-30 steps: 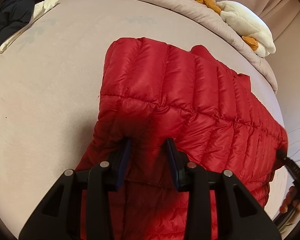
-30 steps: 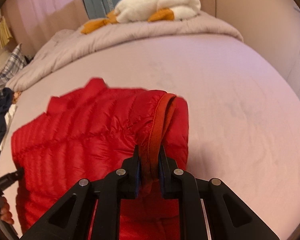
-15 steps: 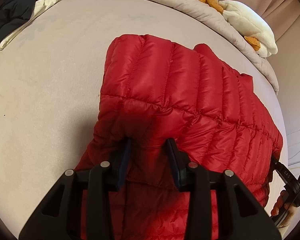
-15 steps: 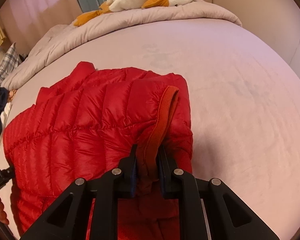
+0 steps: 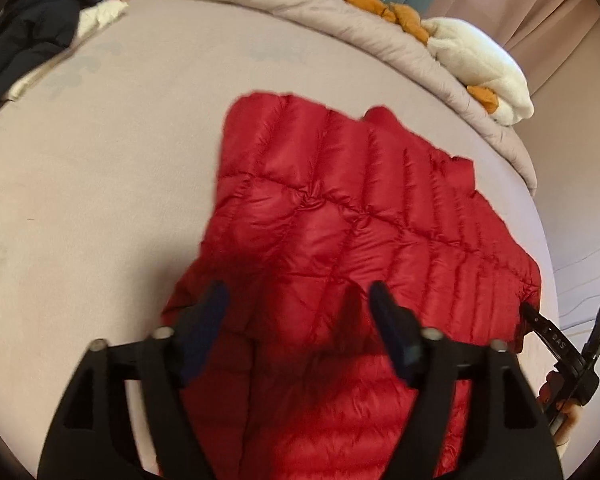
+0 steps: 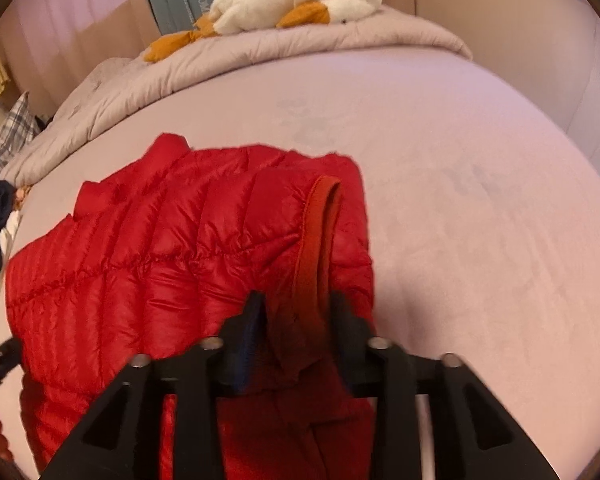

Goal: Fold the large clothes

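Red puffer jacket lies folded on the bed, so I read this as release: left claw opening clear above it, right claw opening, orange-trimmed hem loose between its jaws

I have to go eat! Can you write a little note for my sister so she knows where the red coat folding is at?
Left gripper: jaws opening, pads off the red puffer jacket, fabric just below.
Right gripper: jaws opening, orange-trimmed edge between them, released.
Jacket lies folded over on the bed.
Done: one fold laid down.
Left: probably fold again and tidy.
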`<action>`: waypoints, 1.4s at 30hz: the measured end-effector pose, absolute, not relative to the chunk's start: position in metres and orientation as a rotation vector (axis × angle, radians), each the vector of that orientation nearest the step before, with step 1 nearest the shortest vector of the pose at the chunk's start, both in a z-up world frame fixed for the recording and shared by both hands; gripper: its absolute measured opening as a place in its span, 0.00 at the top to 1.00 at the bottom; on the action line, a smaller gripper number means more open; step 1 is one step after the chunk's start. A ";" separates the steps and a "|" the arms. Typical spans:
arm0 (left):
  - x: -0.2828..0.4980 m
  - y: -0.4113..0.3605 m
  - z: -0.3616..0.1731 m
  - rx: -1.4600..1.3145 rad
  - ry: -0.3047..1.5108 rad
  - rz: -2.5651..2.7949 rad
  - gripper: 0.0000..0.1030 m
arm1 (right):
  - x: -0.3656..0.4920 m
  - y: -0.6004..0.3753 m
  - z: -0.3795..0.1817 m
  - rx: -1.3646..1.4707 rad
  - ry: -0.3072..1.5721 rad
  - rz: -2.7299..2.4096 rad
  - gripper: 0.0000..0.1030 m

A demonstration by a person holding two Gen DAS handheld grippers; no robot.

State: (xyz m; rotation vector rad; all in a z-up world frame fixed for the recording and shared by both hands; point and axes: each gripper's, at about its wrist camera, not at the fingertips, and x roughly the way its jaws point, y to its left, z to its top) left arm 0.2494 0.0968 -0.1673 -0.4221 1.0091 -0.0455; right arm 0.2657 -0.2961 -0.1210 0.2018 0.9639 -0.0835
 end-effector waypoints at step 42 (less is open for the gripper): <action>0.058 0.123 -0.164 -0.516 0.984 -0.105 0.01 | 0.074 -0.321 -0.072 0.246 0.784 -0.019 0.09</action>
